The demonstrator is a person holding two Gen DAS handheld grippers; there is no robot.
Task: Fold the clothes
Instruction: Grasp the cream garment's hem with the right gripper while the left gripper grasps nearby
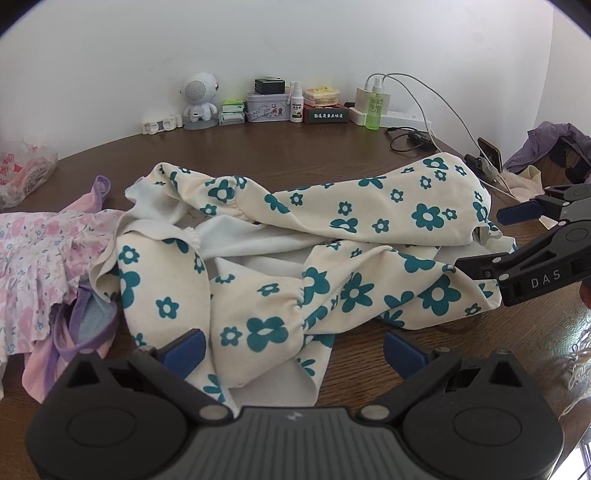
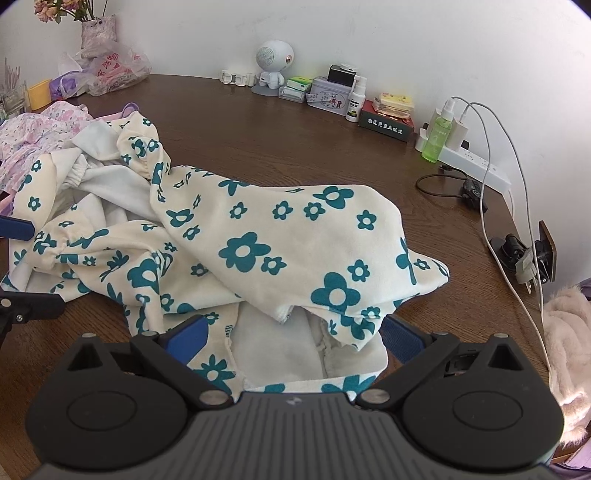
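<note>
Left gripper (image 1: 293,350) is held low at the near table edge, jaws spread wide, nothing clamped; the cream garment (image 1: 295,258) with teal flowers lies bunched between and ahead of its blue pads (image 1: 188,349). Right gripper (image 2: 295,334) is likewise spread wide, nothing pinched, with a garment hem lying between its fingers. In the left wrist view the right gripper (image 1: 476,240) is seen entering from the right, side-on, fingers apart at the garment's right end; whether cloth is touched there cannot be told.

Garment: unfolded, crumpled mid-table, white lining exposed, elastic gathers visible, one long section draped across the top.

Left view only: pink floral clothes (image 1: 40,258) with purple trim, touching the garment's left side. Right view only: a vase with flowers (image 2: 98,27), a yellow box (image 2: 38,94), and a fluffy pink item (image 2: 565,339) at the right edge.

Both views: brown table (image 1: 332,155), white robot speaker (image 1: 199,98), tin (image 1: 267,105), green spray bottle (image 1: 375,105), power strip (image 1: 402,118) with white cables, all lined up along the wall, well apart from the garment.
</note>
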